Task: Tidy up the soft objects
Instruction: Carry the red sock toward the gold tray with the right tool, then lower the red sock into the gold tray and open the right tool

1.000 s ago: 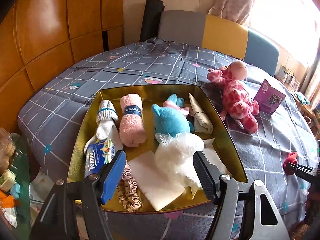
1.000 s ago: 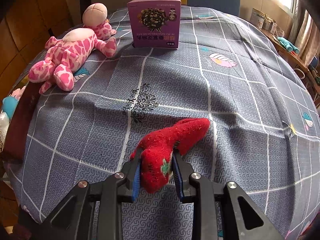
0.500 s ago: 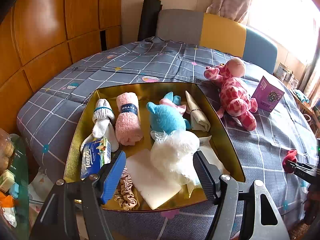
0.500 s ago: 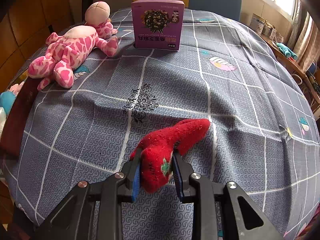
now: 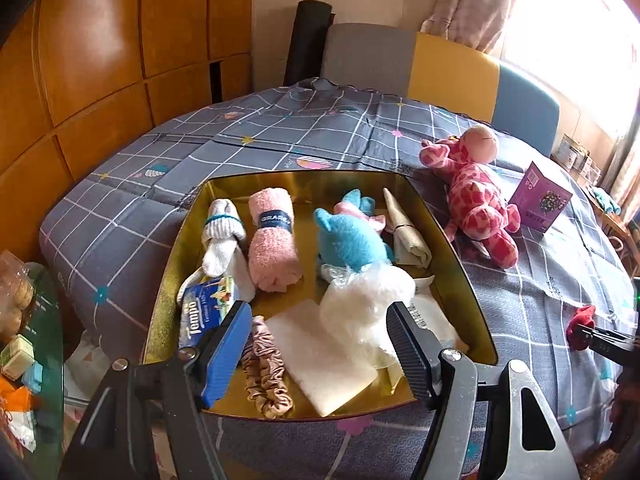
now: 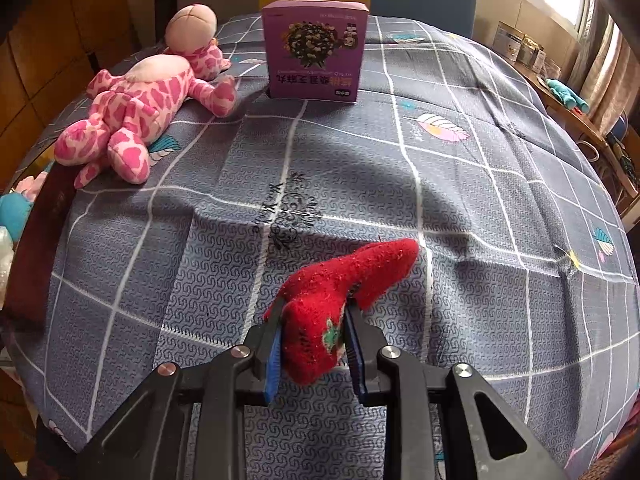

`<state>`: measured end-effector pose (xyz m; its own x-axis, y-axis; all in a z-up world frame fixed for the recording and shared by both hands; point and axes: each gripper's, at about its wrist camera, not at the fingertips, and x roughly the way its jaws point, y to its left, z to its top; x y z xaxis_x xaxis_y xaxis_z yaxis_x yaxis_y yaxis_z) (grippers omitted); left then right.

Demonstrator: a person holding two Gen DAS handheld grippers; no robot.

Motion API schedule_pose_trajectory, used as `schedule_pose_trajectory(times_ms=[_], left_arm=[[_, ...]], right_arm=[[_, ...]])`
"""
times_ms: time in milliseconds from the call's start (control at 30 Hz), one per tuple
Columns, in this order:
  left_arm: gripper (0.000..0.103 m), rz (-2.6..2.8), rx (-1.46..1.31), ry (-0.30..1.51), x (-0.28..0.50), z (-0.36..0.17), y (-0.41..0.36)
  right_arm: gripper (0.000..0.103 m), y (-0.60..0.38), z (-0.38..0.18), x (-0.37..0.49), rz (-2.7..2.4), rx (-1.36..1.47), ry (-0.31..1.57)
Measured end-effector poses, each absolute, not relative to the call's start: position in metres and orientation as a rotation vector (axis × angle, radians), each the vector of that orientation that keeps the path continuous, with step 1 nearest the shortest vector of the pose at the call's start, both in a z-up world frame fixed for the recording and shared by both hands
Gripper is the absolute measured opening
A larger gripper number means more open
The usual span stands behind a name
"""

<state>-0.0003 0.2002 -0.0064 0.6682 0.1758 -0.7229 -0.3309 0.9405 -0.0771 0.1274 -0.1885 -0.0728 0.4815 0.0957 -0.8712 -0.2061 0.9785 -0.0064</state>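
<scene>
On the grey checked bedspread [image 6: 460, 200] my right jaws [image 6: 314, 344] are pinched nearly closed on a red sock [image 6: 344, 292] with a small green mark on it; the blue pads press its lower part from both sides while the other end juts up and to the right, clear of the pads. I cannot tell whether that far end touches the cloth. Beyond it, a pink spotted plush toy [image 6: 136, 116] lies on its back at the left, and a purple box [image 6: 314, 52] stands upright just beside it.

My left jaws [image 5: 316, 340] hang about half open over the near edge of a gold tray [image 5: 456, 264], gripping nothing. Inside the tray I see a white bundled sock [image 5: 222, 236], a rolled pink towel [image 5: 274, 244], a blue plush [image 5: 348, 240], a folded beige cloth [image 5: 404, 232], a white fluffy thing [image 5: 368, 300], a tissue pack [image 5: 206, 308], a pale flat pad [image 5: 320, 360] and a brownish scrunchie [image 5: 264, 376]. From this view the red sock and my right jaws show small at the far right, well apart from the tray.
</scene>
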Motion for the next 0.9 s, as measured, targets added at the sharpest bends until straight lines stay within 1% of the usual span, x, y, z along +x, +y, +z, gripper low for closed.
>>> schedule_pose_trajectory(times_ms=[200, 333, 433, 633, 900], left_arm=[[0.071, 0.302, -0.227, 0.786, -0.003, -0.008, 0.208], [0.071, 0.315, -0.237, 0.78, -0.004, -0.007, 0.214], [0.071, 0.331, -0.248, 0.772, -0.005, -0.005, 0.221], [0.071, 0.385, -0.267, 0.758, -0.011, -0.002, 0.24], [0.071, 0.429, -0.281, 0.752, -0.021, -0.001, 0.257]], right_arm=[[0.026, -0.181, -0.068, 0.127, 0.177, -0.142, 1.045], [0.026, -0.168, -0.044, 0.121, 0.18, -0.184, 0.968], [0.026, -0.153, -0.025, 0.116, 0.236, -0.165, 0.927], [0.026, -0.081, -0.002, 0.098, 0.489, -0.179, 0.883], [0.026, 0.033, 0.01, 0.081, 0.865, -0.093, 0.914]])
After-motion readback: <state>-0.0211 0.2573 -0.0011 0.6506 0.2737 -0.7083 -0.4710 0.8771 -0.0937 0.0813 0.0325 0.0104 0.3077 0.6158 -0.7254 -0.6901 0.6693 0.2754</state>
